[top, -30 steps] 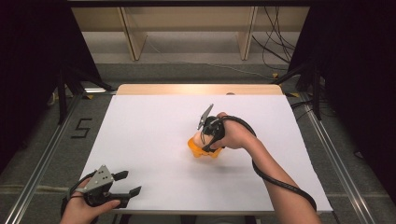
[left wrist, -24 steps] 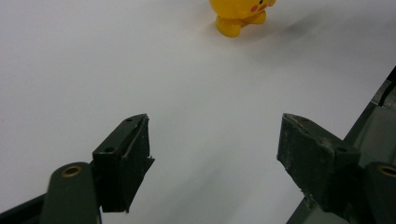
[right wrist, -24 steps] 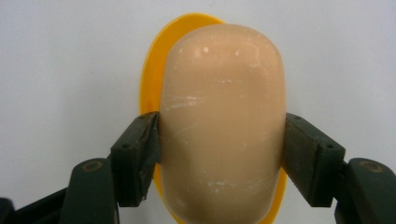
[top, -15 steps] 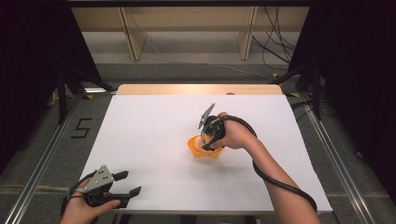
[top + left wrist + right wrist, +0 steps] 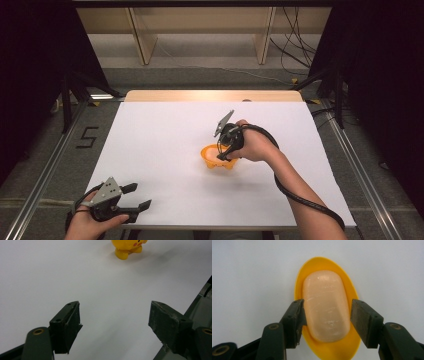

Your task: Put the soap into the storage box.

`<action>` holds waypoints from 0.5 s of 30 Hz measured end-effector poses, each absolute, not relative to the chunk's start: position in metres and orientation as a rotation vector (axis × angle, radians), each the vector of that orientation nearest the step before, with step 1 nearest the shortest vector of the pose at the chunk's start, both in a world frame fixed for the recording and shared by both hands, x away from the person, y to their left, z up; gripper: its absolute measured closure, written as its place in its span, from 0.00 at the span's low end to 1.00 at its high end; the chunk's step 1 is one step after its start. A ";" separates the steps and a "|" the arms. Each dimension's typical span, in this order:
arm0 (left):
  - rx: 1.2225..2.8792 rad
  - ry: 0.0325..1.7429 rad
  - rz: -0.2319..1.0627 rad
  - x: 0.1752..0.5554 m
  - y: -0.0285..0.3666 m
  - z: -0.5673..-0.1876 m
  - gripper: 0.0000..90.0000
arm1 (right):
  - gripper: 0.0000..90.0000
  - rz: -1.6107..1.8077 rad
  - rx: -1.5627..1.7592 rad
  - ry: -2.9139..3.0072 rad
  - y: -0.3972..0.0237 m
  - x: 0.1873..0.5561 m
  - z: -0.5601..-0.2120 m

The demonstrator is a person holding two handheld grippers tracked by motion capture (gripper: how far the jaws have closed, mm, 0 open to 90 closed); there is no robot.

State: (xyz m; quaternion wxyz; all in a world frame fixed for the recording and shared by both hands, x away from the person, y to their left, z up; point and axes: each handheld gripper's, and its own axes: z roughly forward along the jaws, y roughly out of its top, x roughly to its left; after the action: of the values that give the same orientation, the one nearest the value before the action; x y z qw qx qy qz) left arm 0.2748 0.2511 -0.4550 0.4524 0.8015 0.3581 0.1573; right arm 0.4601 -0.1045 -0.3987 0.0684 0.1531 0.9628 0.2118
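Compared with a second earlier, the right gripper (image 5: 222, 155) is seen lower over the yellow dish (image 5: 214, 161), which sits slightly more upright on the sheet than before, and its jaws have just been closing, with the soap bar (image 5: 326, 305) between them. The left gripper (image 5: 131, 204) is found in the same spot near the front left corner as before. The work is carried out on a table (image 5: 165, 135) covered with a plain white sheet; a strip of bare wood (image 5: 210, 96) is left showing along its far edge. Beyond it, light wooden shelving (image 5: 200, 30) and loose cables (image 5: 295, 50) are visible, dark curtains are hung at both sides, and a grey floor with metal rails and a marked figure five (image 5: 87, 137) is seen to the left. In the right gripper view, the pale peach soap bar is seen lying lengthwise in the oval dish, and both pads are pressed against its long sides, so the bar is gripped while still resting in the dish. The dish stands right of the table's centre, well apart from the left gripper. In the left gripper view, the left jaws are held wide apart over bare sheet with nothing between them, and the dish's yellow feet (image 5: 127, 251) are seen far ahead.
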 end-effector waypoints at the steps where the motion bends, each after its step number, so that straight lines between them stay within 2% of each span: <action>1: 1.979 0.885 0.389 0.275 0.251 -0.455 0.28 | 0.50 0.637 0.493 2.895 -0.108 0.457 -0.398; 15: 1.970 0.892 0.386 0.275 0.250 -0.456 0.28 | 0.42 0.741 0.665 2.755 -0.142 0.431 -0.398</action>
State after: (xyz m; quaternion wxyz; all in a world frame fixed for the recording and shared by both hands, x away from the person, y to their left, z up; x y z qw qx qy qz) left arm 0.2747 0.2502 -0.4557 0.4549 0.7987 0.3614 0.1566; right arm 0.4306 -0.1419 -0.3980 0.1061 0.2256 0.9352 0.2516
